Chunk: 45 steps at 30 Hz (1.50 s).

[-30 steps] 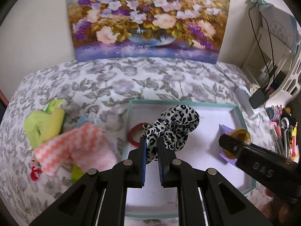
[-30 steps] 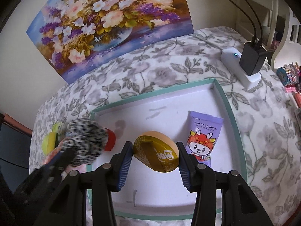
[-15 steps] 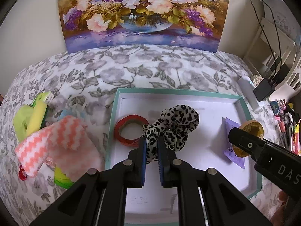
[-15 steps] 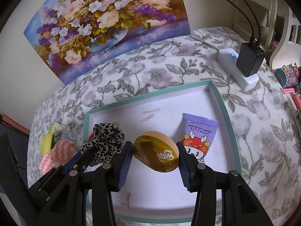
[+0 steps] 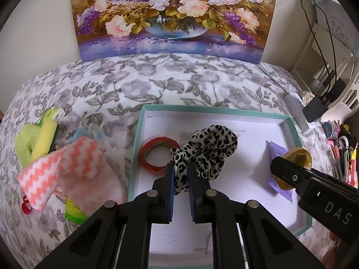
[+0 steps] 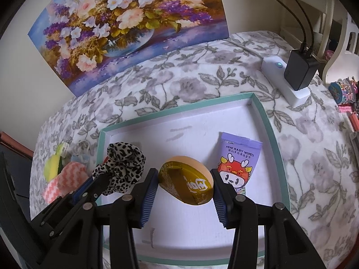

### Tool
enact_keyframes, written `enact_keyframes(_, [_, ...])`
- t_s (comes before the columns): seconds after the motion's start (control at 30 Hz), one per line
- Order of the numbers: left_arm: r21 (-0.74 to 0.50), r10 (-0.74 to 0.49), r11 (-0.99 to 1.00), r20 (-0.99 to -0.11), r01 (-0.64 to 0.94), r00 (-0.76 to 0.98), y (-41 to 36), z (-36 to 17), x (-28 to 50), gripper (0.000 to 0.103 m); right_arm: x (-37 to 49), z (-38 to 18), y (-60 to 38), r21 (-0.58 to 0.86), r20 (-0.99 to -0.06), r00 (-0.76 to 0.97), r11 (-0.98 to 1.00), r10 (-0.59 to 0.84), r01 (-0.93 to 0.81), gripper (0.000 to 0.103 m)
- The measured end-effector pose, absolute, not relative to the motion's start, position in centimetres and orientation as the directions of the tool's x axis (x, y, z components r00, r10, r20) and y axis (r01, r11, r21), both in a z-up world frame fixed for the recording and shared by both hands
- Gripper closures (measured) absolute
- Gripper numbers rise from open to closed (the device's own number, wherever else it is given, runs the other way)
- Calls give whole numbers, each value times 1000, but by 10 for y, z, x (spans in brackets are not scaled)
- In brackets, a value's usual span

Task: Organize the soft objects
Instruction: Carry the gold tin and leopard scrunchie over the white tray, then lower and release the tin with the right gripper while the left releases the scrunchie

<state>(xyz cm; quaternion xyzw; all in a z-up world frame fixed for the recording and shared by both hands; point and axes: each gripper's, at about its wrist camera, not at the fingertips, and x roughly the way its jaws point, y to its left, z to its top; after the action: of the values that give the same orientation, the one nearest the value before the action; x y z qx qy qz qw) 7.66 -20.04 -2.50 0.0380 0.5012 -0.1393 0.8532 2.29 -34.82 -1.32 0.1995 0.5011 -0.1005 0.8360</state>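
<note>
Left hand-held gripper [image 5: 180, 179] pinches scrunchie [image 5: 208, 150] over tray [image 5: 246, 111] | right hand-held gripper [image 6: 184, 186] clamps puff [image 6: 186, 182] | you're poised to drop both

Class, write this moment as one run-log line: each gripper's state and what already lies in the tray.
left gripper: shut on leopard scrunchie | right gripper: shut on gold puff case | tray: red ring, baby wipes

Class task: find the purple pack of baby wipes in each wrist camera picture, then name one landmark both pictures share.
Left wrist: baby wipes pack lies at right in the tray, partly hidden by the right gripper.
Right wrist: pack right of centre.
Shared landmark: leopard scrunchie.
</note>
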Motion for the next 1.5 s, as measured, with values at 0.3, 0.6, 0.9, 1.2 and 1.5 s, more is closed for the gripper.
enact_keyframes(0.3, [-81, -202, 960, -865, 268, 460, -197, -22, 77, 80, 24, -14, -347, 224, -882, 470, 904, 29, 365, 52])
enact_keyframes(0.6, [-91, -187, 972, -858, 217, 478, -185, -14, 80, 60, 24, -15, -346, 211, -887, 462, 909, 24, 359, 52])
enact_keyframes(0.9, [-72, -143, 985, -854, 160, 499, -172, -10, 83, 35, 24, -15, -346, 194, -891, 454, 912, 9, 361, 32])
enact_keyframes(1.2, [-63, -109, 992, -850, 106, 515, -159, -10, 87, 15, 25, -16, -344, 174, -893, 449, 919, -5, 355, 17])
enact_keyframes(1.5, [-45, -64, 998, -854, 50, 517, -147, -13, 92, 5, 25, -18, -345, 159, -896, 444, 920, -18, 358, 1])
